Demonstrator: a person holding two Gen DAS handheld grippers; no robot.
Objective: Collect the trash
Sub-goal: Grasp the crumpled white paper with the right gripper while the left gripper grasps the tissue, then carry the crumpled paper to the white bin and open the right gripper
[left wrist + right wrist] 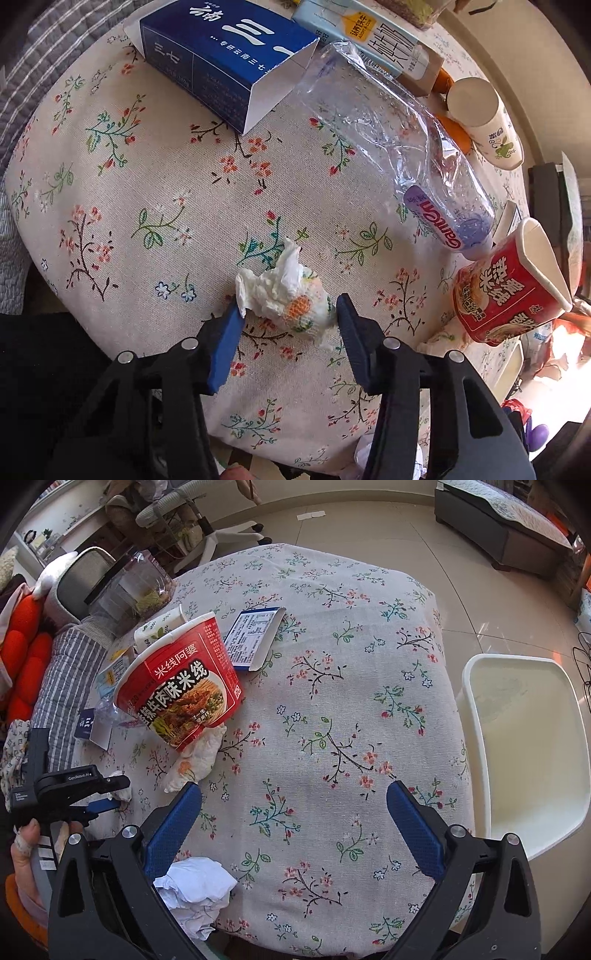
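Note:
A crumpled tissue with a floral print point(284, 291) lies on the flowered tablecloth point(129, 192). My left gripper point(288, 308) points down at it, and its blue pads touch the tissue's two ends. The right wrist view shows the same left gripper point(114, 794) at the left, with a bit of white tissue at its tips. My right gripper point(295, 790) stands wide open over bare cloth, nothing between its fingers. A white crumpled paper point(195, 893) lies by its left finger. Another tissue point(197, 757) sits under the tipped red noodle cup point(181, 686).
Behind the tissue lie a crushed clear bottle point(388, 140), a dark blue box point(221, 55), a milk carton point(376, 40), a paper cup point(487, 118) and the noodle cup point(509, 295). A white bin point(517, 738) stands off the table's right edge. A hand point(26, 849) holds the left gripper.

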